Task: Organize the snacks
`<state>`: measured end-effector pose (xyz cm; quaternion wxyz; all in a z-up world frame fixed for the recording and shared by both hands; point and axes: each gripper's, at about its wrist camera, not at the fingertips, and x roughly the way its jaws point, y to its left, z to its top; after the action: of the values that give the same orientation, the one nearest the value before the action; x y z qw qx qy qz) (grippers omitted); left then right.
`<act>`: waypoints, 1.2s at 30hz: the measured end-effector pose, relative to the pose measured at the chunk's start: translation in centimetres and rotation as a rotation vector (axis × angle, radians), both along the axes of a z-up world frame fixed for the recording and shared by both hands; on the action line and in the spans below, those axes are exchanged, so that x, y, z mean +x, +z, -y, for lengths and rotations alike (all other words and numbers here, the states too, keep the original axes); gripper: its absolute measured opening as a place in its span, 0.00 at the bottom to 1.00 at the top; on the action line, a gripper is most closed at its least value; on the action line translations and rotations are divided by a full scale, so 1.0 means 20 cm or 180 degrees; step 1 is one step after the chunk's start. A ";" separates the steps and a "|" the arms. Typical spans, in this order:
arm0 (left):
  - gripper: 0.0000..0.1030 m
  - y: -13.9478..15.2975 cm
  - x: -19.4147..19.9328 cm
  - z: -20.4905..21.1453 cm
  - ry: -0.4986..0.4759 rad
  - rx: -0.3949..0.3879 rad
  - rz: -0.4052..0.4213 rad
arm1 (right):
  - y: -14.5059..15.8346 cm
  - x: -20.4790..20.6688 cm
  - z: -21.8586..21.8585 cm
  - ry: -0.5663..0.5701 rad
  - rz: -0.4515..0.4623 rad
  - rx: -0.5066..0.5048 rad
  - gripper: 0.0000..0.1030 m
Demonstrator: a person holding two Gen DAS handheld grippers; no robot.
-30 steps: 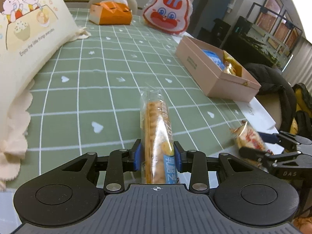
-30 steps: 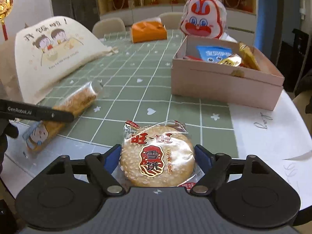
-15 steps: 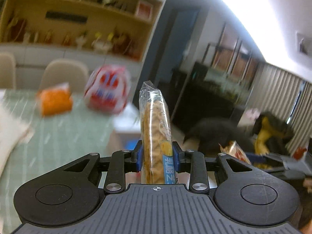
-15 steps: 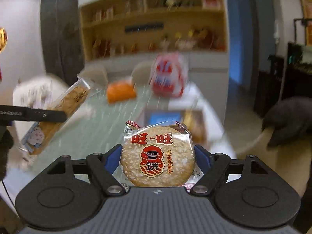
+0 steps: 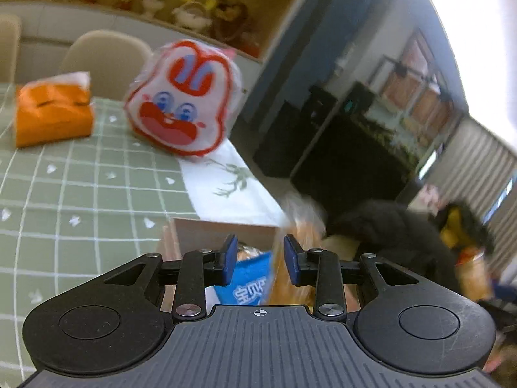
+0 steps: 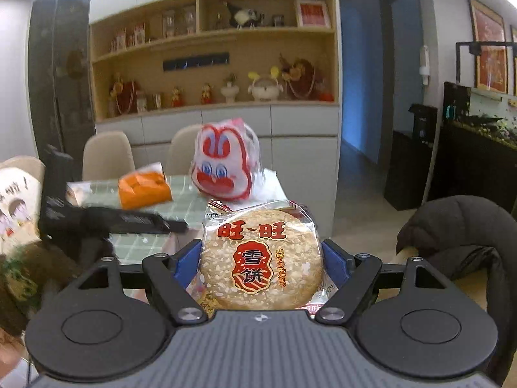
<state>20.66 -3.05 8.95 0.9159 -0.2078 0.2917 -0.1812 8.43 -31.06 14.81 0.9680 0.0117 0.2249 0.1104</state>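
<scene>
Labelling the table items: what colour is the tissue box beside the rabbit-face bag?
Orange. The tissue box shows best in the left wrist view.

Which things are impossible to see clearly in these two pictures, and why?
- Left wrist view: the pink box interior is mostly hidden by the left gripper; only a blue packet shows.
- Left wrist view: a blurred orange snack beside the open jaws; its resting place is unclear.
- Right wrist view: the rice cracker in the right gripper hides the box.

Left gripper (image 5: 260,260) fingers (image 5: 230,259) stood apart, gripping nothing. Blue packet (image 5: 250,283) lay between and below them in pink box (image 5: 223,231); blurred orange snack (image 5: 299,226) beside the right finger.
</scene>
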 end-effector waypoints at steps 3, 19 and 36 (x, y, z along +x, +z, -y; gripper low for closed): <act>0.34 0.03 -0.09 -0.12 0.0159 -0.0031 0.0103 | 0.00 0.16 -0.05 0.0101 -0.0139 0.0238 0.77; 0.34 -0.15 -0.48 -0.21 0.0136 0.0595 0.0080 | -0.22 0.73 -0.59 0.0257 -0.0798 0.0348 0.83; 0.34 -0.40 -0.96 0.12 0.0113 0.1321 0.0142 | -0.64 -0.13 -0.31 -0.0318 -0.0884 0.0177 0.86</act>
<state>1.44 -5.46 0.93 0.9483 -0.0157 0.2987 -0.1057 5.77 -24.77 1.94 0.9312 0.0648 0.3527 0.0656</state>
